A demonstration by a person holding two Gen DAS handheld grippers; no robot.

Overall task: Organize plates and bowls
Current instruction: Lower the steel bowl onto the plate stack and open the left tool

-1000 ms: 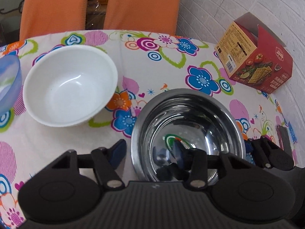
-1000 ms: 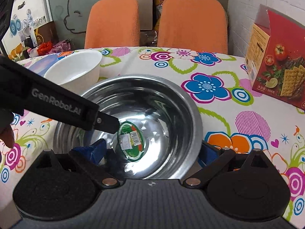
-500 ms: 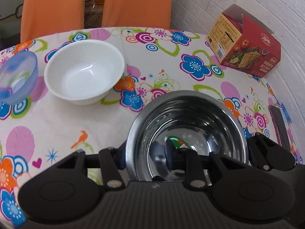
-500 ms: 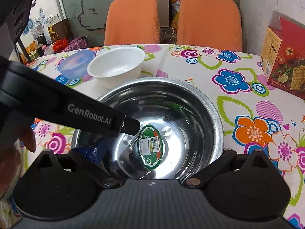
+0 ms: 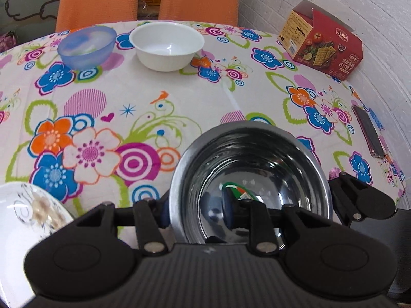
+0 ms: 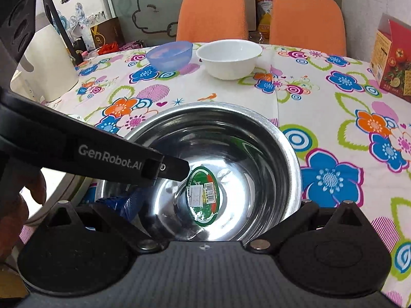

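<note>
My left gripper [image 5: 196, 209] is shut on the left rim of a steel bowl [image 5: 257, 159], one pad outside the wall and one inside. From the right wrist, that inner finger [image 6: 169, 166] reaches into the steel bowl [image 6: 231, 138], near a green sticker on its bottom. My right gripper [image 6: 214, 205] is spread wide, a finger on either side of the bowl's body. A white bowl [image 5: 167, 48] and a translucent blue bowl [image 5: 86, 46] stand side by side at the far side of the table. A patterned white plate [image 5: 28, 213] lies at the near left.
A red cracker box [image 5: 321, 46] stands at the far right by the wall, and a phone [image 5: 368, 131] lies near the right edge. Two orange chairs [image 6: 212, 15] are behind the table. A white jug [image 6: 46, 59] stands at the far left. A hand [image 6: 15, 205] holds the left gripper.
Both grippers and the steel bowl have pulled back toward the near edge, away from the white bowl. The blue bowl and the patterned plate have come into view.
</note>
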